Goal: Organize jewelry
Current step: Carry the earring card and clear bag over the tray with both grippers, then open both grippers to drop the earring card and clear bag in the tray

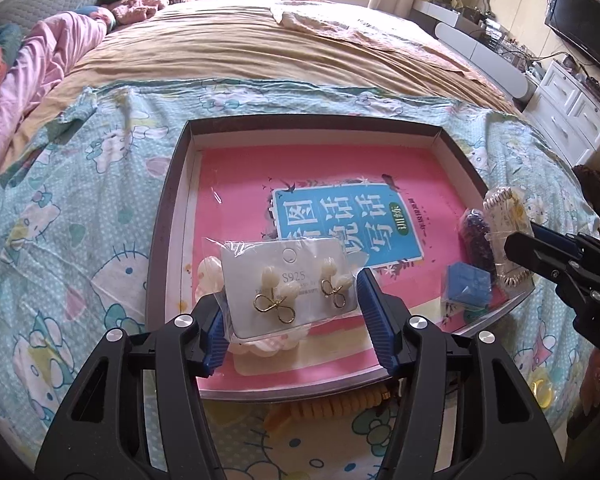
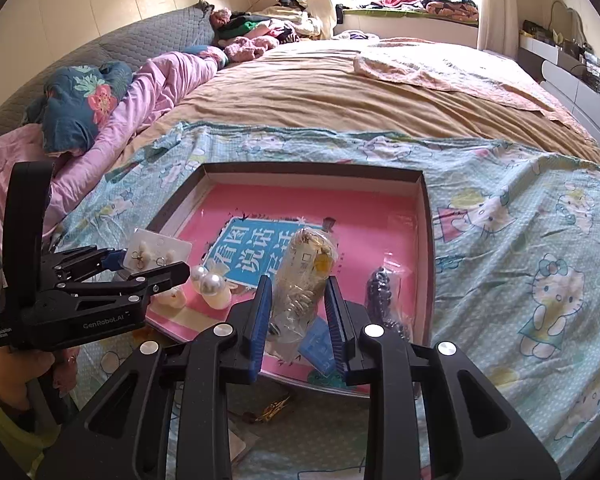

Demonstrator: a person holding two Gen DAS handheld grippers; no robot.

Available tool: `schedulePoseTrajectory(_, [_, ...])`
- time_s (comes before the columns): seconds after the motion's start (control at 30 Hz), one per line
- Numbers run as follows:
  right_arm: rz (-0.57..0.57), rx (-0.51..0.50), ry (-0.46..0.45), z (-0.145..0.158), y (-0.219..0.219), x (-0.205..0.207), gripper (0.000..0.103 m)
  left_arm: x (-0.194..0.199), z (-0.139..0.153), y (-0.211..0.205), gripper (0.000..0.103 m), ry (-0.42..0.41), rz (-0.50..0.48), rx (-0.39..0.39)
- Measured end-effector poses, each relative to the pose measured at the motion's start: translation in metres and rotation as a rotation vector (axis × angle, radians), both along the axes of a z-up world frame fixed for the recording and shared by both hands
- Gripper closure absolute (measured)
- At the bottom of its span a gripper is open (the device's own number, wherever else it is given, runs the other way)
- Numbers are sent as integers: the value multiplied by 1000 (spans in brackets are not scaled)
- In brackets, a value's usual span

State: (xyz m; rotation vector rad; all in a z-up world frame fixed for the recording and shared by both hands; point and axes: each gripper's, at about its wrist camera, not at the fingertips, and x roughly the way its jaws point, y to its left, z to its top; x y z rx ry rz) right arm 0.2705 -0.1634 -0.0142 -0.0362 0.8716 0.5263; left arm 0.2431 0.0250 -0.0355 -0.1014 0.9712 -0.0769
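Our left hand-held gripper (image 1: 292,304) pinches the white earring card in its clear bag (image 1: 290,282), long axis crosswise, directly above the shallow brown pink-lined tray (image 1: 316,123); our right hand-held gripper (image 2: 298,320) pinches a clear packet of gold-toned jewelry (image 2: 306,276) upright there too.

Earring card (image 1: 290,286), lower centre: matt white paper inside a clear glossy plastic bag; earrings of shiny gold-tone wire with pearly glazed petals. Left gripper (image 1: 292,316): matt black plastic, ribbed blue pads (image 1: 374,312), polished metal bolts. Tray (image 1: 168,216): matt dark card wall, glossy pink book cover (image 1: 236,200) inside. Sheet (image 1: 80,208), left: printed cloth, creased. Right-held bag (image 2: 304,276), centre: clear crinkled plastic.
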Motion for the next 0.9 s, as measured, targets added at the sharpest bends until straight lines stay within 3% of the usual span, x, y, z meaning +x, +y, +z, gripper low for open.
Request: schedulePoseTrajectory(0.9, [24,-33,92,-33,31,11,75,-8,8,19,42,-24,24,-22])
